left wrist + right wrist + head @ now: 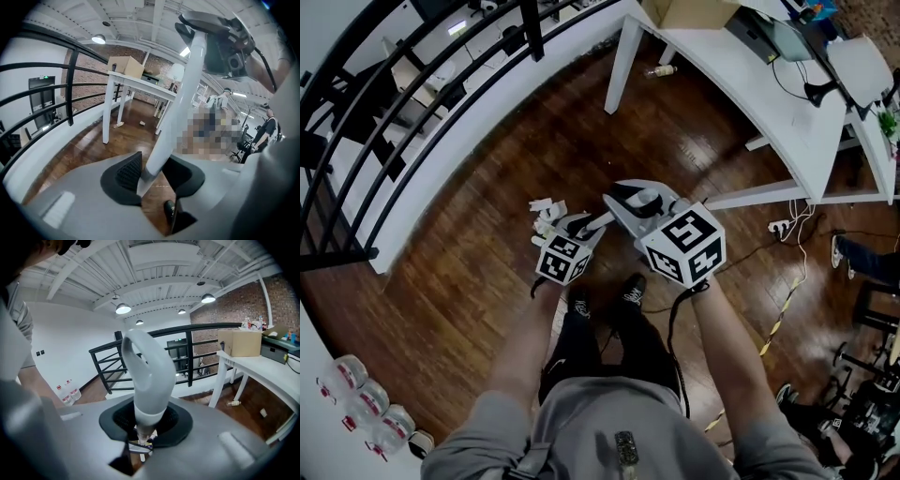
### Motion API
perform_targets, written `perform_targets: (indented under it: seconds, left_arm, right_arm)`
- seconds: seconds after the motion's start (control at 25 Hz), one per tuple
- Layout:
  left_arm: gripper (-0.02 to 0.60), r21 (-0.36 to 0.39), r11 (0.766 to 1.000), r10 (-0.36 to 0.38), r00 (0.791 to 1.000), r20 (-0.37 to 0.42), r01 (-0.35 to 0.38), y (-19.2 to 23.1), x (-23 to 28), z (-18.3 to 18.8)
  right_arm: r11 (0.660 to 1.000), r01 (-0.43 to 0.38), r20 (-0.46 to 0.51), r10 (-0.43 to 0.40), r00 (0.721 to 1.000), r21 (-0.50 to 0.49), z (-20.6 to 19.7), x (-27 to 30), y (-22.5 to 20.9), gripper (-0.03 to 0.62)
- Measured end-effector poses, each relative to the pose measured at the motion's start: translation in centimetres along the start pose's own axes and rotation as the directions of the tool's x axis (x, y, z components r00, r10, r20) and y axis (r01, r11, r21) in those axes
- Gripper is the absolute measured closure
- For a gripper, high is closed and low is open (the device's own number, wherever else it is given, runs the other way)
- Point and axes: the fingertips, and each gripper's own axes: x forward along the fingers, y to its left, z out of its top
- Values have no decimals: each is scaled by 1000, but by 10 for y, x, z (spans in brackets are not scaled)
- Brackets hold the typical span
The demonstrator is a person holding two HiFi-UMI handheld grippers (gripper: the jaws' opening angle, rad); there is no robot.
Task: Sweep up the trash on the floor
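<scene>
Left gripper (152,176) clamped on white pole (173,117); right gripper (151,420) closed round looped grey handle (147,376). White paper scraps (546,208) on wooden floor (487,234) just beyond left gripper. Farther off, bottle (661,70) beside white table leg (622,56).

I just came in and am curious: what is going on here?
A person stands on a dark wooden floor, a gripper in each hand. The left gripper is closed on a long white pole, and the right gripper on what looks like its grey looped plastic handle; the sweeping end is not visible. Crumpled white trash lies on the floor in front of the person.
</scene>
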Motion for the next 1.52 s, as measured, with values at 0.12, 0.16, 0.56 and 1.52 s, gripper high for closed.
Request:
perform_targets:
  seconds: [0.12, 0.16, 0.56, 1.52]
  left_arm:
    - [451, 40, 999, -1, 1000, -17, 2, -23, 7, 24]
    - [453, 53, 999, -4, 1000, -24, 5, -33, 12, 34]
    - [456, 166, 986, -21, 1000, -8, 23, -119, 109, 162]
    - [453, 23, 1000, 14, 1000, 12, -14, -57, 307, 205]
  right_arm:
    - [1000, 1, 35, -2, 999, 27, 9, -34, -22, 536]
    - [999, 3, 50, -5, 999, 38, 12, -48, -32, 536]
    - [999, 48, 193, -51, 980, 20, 48, -185, -150, 536]
    - [994, 76, 35, -74, 997, -80, 10, -121, -339, 537]
